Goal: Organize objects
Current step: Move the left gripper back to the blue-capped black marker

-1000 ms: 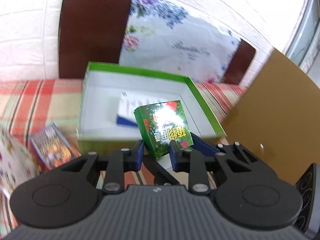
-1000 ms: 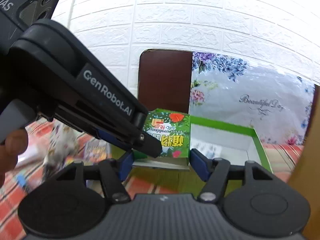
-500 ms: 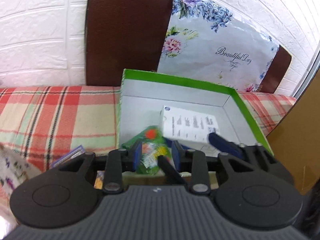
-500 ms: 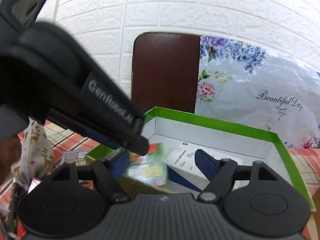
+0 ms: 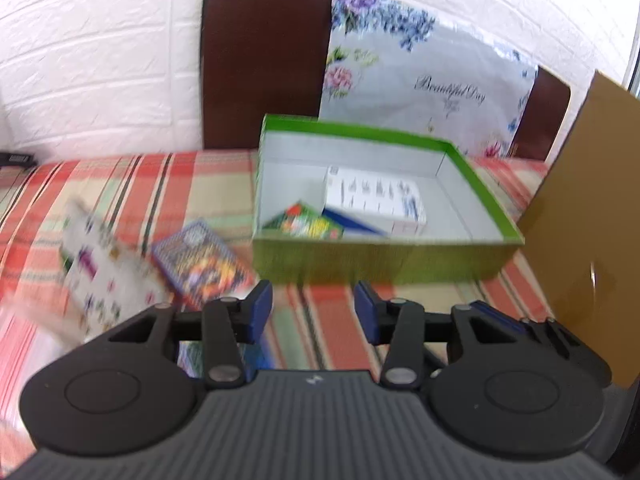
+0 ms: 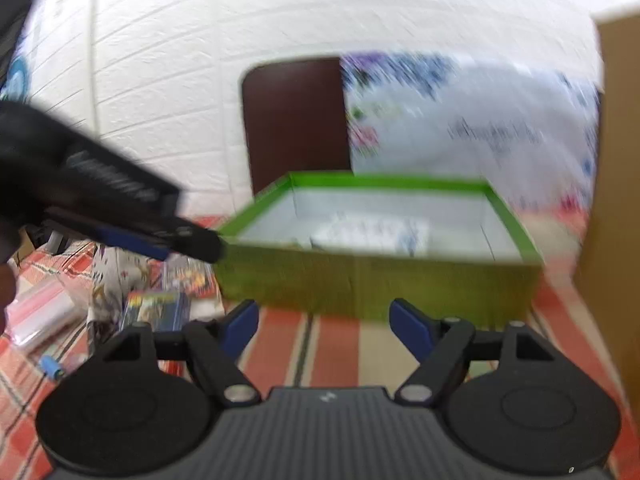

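A green open box (image 5: pixel 360 132) stands on the plaid cloth; it also shows in the right wrist view (image 6: pixel 360 276). Inside it lie a green card pack (image 5: pixel 304 224) at the front left and a white carton (image 5: pixel 376 196) behind it. My left gripper (image 5: pixel 314 314) is open and empty, in front of the box. My right gripper (image 6: pixel 322 324) is open and empty, also in front of the box. The left gripper's body (image 6: pixel 120 208) crosses the right wrist view at left. A purple card pack (image 5: pixel 200 260) lies left of the box.
A patterned white bag (image 5: pixel 104 268) lies at left on the cloth. A brown cardboard sheet (image 5: pixel 580 220) stands at right. Small packs (image 6: pixel 156 308) and a clear pouch (image 6: pixel 40 312) lie at left. A dark chair back (image 5: pixel 264 64) and floral bag (image 5: pixel 424 80) stand against the white wall.
My left gripper let go of the green card pack, which now lies in the green box. Both grippers drew back from the box and the left one opened wider.
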Motion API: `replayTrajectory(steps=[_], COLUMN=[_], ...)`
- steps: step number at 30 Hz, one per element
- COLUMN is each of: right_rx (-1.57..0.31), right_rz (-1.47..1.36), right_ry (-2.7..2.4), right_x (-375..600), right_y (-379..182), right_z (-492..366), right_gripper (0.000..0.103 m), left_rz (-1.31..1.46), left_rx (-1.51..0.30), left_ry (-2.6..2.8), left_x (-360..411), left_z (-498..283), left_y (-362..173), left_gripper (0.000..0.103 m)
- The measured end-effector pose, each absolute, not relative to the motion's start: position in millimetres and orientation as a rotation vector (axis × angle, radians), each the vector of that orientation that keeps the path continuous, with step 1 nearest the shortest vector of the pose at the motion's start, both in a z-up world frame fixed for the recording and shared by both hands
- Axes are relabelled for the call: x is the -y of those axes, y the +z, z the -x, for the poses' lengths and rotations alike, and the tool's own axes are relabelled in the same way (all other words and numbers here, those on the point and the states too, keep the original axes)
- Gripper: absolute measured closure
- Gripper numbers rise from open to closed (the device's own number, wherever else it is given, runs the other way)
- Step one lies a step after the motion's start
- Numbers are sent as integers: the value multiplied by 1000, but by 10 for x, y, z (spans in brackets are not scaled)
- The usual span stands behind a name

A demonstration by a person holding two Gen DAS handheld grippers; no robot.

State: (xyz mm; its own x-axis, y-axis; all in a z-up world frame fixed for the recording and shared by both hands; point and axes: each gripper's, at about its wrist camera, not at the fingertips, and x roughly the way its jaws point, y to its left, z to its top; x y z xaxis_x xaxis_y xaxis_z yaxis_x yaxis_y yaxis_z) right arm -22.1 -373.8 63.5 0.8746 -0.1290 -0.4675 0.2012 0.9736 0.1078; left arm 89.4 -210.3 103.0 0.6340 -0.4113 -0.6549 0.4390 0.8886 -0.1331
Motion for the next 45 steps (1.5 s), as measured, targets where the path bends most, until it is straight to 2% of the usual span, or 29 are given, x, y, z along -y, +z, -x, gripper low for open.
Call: replayTrajectory(steps=[6, 17, 36, 45], right_rx=[-564, -496, -544, -584], right_rz=[-339, -280, -151, -73], right_ry=[-172, -137, -49, 28], right_x=[3784, 3417, 2833, 2517], right_y=[548, 775, 700, 595], right_z=[473, 645, 496, 370], right_gripper=[25, 23, 23, 30], left_rz=[-53, -61, -5, 97], left_rx=[-773, -794, -792, -799], left_ry=[-443, -400, -314, -259], left_x=[1887, 1565, 1022, 481], left_z=[-609, -352, -433, -618], left_y=[865, 712, 578, 520], left_gripper=[50, 48, 48, 48])
